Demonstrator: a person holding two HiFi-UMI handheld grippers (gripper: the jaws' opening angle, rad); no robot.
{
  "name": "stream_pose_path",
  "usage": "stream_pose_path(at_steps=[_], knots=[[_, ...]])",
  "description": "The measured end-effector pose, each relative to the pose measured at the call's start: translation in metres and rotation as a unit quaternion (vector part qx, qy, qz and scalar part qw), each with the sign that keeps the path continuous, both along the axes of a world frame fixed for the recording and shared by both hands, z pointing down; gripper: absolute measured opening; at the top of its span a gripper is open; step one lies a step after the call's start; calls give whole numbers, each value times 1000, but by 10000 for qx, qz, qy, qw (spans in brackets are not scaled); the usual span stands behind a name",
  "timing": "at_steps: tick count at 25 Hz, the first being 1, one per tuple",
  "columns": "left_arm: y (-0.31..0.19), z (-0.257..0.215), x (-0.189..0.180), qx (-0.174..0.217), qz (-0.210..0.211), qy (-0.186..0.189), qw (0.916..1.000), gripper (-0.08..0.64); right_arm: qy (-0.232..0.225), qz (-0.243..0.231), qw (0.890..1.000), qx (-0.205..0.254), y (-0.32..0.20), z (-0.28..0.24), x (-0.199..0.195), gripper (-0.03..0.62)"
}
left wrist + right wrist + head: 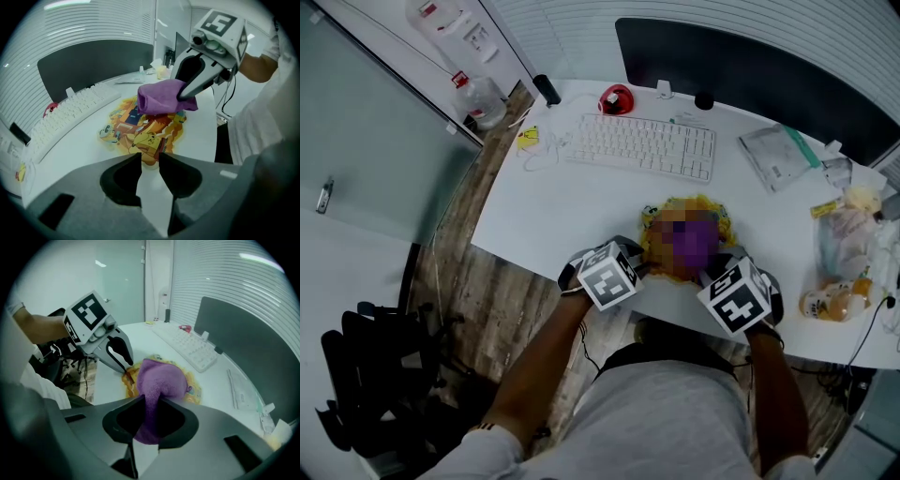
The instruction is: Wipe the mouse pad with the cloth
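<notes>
A yellow cartoon-print mouse pad [654,217] [140,131] [194,390] lies near the front edge of the white desk [544,216]. My right gripper [710,272] [149,401] is shut on a purple cloth [698,239] [161,378], bunched up over the pad. In the left gripper view the cloth [161,96] hangs from the right gripper [180,97] a little above the pad. My left gripper [641,266] [150,159] stands open, its tips at the pad's near edge with bare desk showing in the gap. The right gripper view shows the left gripper [126,366] touching that edge.
A white keyboard [642,145] lies behind the pad, with a red mouse [616,98] and a dark monitor [750,75] further back. Plastic bags [783,155] and wrapped snacks [848,244] crowd the desk's right end. Water jugs [478,98] and a black chair [366,375] stand on the floor at left.
</notes>
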State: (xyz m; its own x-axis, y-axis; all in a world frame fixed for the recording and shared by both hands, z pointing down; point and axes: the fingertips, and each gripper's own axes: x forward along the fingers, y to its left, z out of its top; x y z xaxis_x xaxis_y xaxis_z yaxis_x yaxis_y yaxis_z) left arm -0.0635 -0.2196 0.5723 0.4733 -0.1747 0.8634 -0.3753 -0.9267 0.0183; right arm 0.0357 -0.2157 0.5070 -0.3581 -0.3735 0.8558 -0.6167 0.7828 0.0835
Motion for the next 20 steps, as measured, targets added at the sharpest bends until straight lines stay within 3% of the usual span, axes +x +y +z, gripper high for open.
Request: stream_pose_path(at_steps=[5,9,20], knots=[[3,0,0,-2,59,-84,9999,120,88,-628,9979,-138,13,12,-51,71],[3,-1,1,-43,104,-105,9999,118,315,-921,9949,-265,21,31,-71,71],[3,-2,2,-109,160,-112,9997,118,409,-740,9956,-399,21,37,-44,71]])
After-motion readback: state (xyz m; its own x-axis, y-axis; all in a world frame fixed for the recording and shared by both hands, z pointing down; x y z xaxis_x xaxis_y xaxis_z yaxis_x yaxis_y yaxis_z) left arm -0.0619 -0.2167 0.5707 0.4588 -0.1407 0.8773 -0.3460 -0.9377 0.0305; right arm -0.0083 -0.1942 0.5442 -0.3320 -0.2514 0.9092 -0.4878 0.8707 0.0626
